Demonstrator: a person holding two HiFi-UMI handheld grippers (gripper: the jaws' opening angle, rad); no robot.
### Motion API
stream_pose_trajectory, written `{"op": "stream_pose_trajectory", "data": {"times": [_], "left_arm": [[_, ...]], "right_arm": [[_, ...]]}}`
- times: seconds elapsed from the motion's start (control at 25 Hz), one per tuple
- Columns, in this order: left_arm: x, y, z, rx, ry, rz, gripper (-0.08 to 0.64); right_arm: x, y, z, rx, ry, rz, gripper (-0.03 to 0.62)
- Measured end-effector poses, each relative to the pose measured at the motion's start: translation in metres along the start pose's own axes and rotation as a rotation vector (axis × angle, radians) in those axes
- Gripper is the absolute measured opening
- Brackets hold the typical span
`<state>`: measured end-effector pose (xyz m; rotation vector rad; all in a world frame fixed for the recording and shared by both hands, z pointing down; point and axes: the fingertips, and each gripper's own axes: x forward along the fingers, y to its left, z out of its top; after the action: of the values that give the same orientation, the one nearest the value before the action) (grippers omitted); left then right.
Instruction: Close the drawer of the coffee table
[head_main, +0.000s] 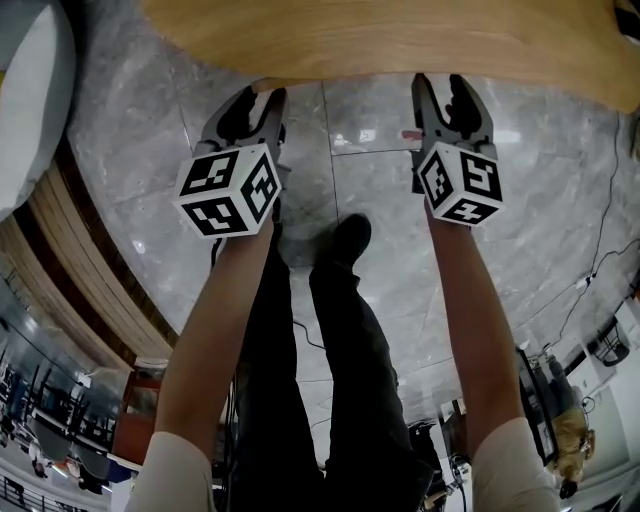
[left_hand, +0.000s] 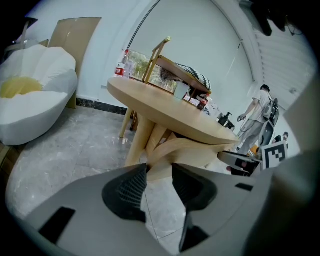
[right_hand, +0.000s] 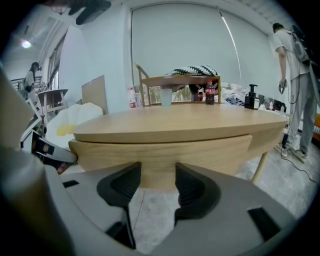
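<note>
Grey marble floor (head_main: 370, 180) is showing beneath both grippers. The left gripper (head_main: 255, 98) and right gripper (head_main: 446, 88) are holding their jaws slightly apart, gripping nothing. Both are pointing at the light wooden oval coffee table (head_main: 400, 35), whose curved wooden drawer (right_hand: 160, 152) is sitting just beyond the right jaws.

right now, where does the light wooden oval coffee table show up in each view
Head view: the light wooden oval coffee table runs along the top edge of the picture.
Left gripper view: the table sits in the centre, seen from one side, with its top and splayed legs above the jaws.
Right gripper view: the table fills the middle, its curved front just beyond the jaws.
Shared landmark: the grey marble floor under the table.
</note>
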<state>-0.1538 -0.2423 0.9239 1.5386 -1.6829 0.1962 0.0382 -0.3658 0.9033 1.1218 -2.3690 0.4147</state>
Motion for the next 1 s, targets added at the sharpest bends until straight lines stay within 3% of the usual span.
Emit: {"op": "stream_pose_trajectory", "data": {"times": [0.24,0.48,0.72,1.0], "left_arm": [[0.009,0.004,0.011,0.016,-0.024,-0.004,0.172],[0.016,0.004,0.022,0.105,-0.037,-0.011,0.172],[0.022,0.008,0.029,0.12,-0.048,-0.019,0.173],[0.021,0.008,0.032,0.193,-0.05,-0.041,0.187]], "right_arm": [[0.012,-0.001,0.007,-0.007,-0.021,0.004,0.233],[0.021,-0.004,0.013,-0.061,-0.032,0.02,0.236],[0.03,-0.004,0.017,-0.08,-0.039,0.019,0.236],[0.03,-0.004,0.019,-0.074,-0.042,0.001,0.235]]}}
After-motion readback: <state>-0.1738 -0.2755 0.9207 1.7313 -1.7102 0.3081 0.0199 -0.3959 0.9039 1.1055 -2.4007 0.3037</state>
